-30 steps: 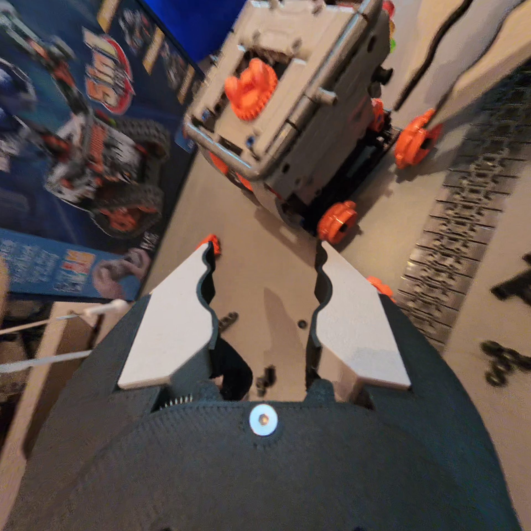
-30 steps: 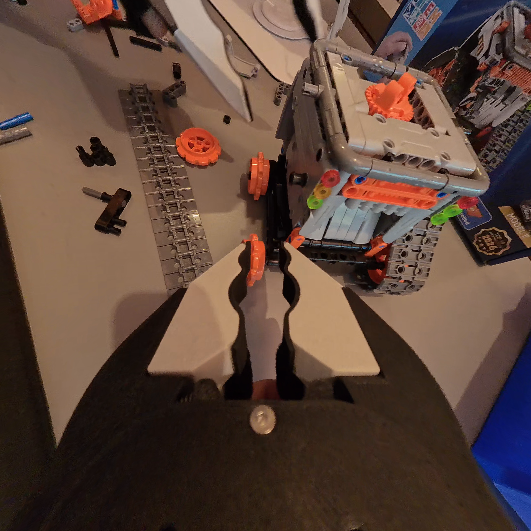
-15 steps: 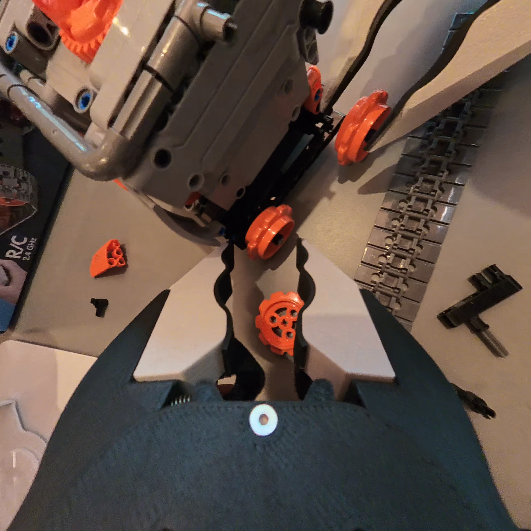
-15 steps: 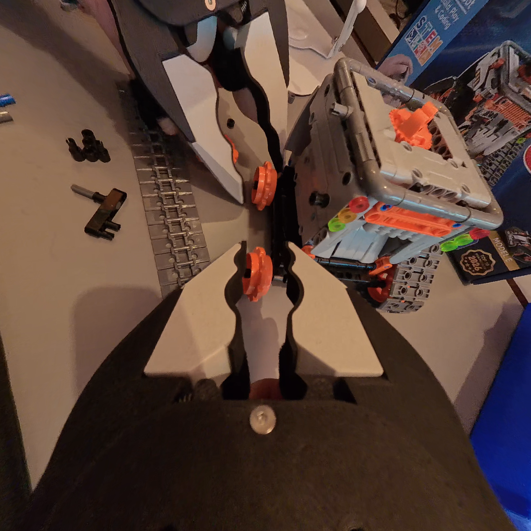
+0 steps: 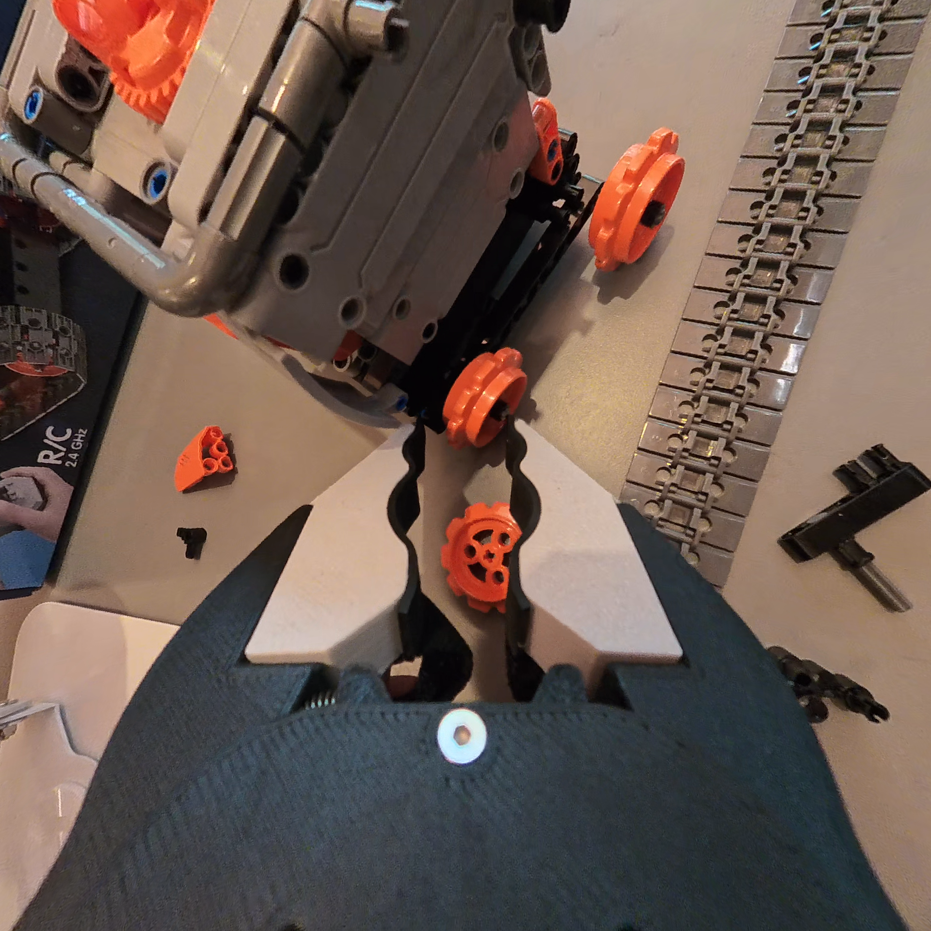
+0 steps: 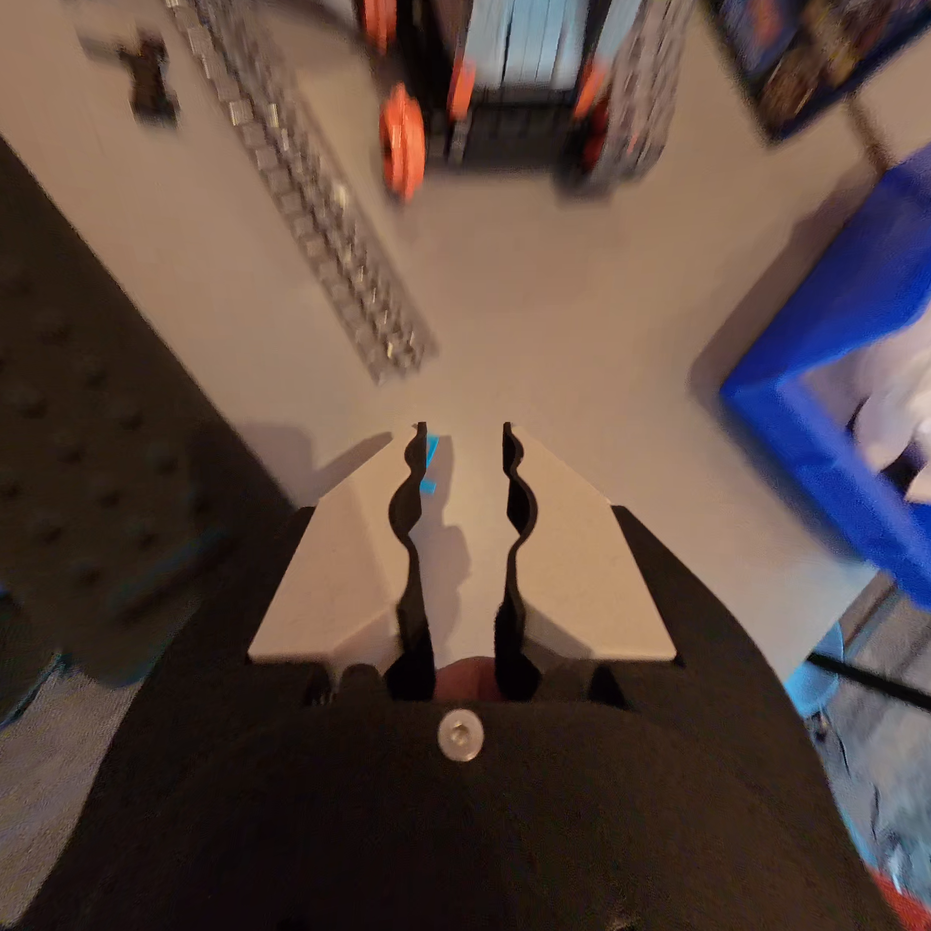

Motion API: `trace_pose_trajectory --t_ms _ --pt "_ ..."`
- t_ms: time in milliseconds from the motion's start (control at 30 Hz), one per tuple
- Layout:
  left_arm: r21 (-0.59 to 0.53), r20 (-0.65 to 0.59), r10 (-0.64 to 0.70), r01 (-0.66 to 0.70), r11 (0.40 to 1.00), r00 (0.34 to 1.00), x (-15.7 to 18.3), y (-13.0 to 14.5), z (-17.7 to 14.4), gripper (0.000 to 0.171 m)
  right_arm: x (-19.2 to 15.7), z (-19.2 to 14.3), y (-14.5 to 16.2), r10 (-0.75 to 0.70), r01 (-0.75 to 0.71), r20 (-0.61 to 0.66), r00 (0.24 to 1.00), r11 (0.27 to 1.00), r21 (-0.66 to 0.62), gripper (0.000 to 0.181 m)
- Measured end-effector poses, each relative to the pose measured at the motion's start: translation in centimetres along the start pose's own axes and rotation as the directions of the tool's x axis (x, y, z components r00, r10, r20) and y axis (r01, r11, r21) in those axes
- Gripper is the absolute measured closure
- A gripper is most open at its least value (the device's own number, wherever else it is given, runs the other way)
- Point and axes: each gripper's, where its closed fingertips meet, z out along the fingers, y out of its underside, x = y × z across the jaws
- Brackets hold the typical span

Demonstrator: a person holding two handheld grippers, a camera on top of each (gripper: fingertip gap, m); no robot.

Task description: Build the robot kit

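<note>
The left gripper [image 5: 461, 428] hangs over the desk [image 5: 604, 60], fingers apart and empty, tips just short of a mounted orange wheel [image 5: 483, 398] on the grey model [image 5: 312, 166]. A loose wheel [image 5: 478, 554] lies flat below, a second mounted wheel [image 5: 637, 196] farther along (track strip [image 5: 745, 312] still unfitted). The right gripper [image 6: 463, 428], blurred, hovers apart and empty, well back.

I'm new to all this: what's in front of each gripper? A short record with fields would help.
left gripper: open, over a loose orange sprocket wheel lying flat on the table
just ahead: mounted orange sprocket on a grey brick-built vehicle
beside it: grey track strip
right gripper: open, empty, above bare table; view blurred
</note>
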Motion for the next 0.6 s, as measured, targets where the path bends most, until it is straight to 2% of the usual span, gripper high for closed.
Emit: trace_pose_trajectory --t_ms 67,233,333,467,600 --pt "-0.002 -0.006 -0.007 0.007 1.000 1.000 0.2 0.1 -0.1 0.144 -1.3 0.0 3.3 0.028 -0.026 0.013 1.000 0.994 -0.108 0.149" --pt "0.013 -0.075 0.016 -0.016 1.000 0.997 2.1 -0.2 -0.5 0.145 -3.9 0.4 7.2 0.123 -0.113 0.049 0.991 0.979 -0.168 0.147" --pt "0.009 -0.084 0.029 -0.029 1.000 0.996 2.4 -0.3 -0.9 0.142 -4.2 1.1 7.1 0.163 -0.154 0.060 0.985 0.980 -0.124 0.171" --pt "0.065 -0.094 0.044 -0.038 0.997 0.995 2.9 -1.5 -2.8 0.147 -3.8 1.5 6.7 0.163 -0.159 0.042 0.986 0.984 -0.076 0.172" --pt "0.153 -0.137 0.067 -0.046 0.987 0.988 5.4 -4.0 -3.9 0.148 -3.8 1.9 5.0 0.110 -0.109 0.027 0.994 0.994 -0.016 0.172"
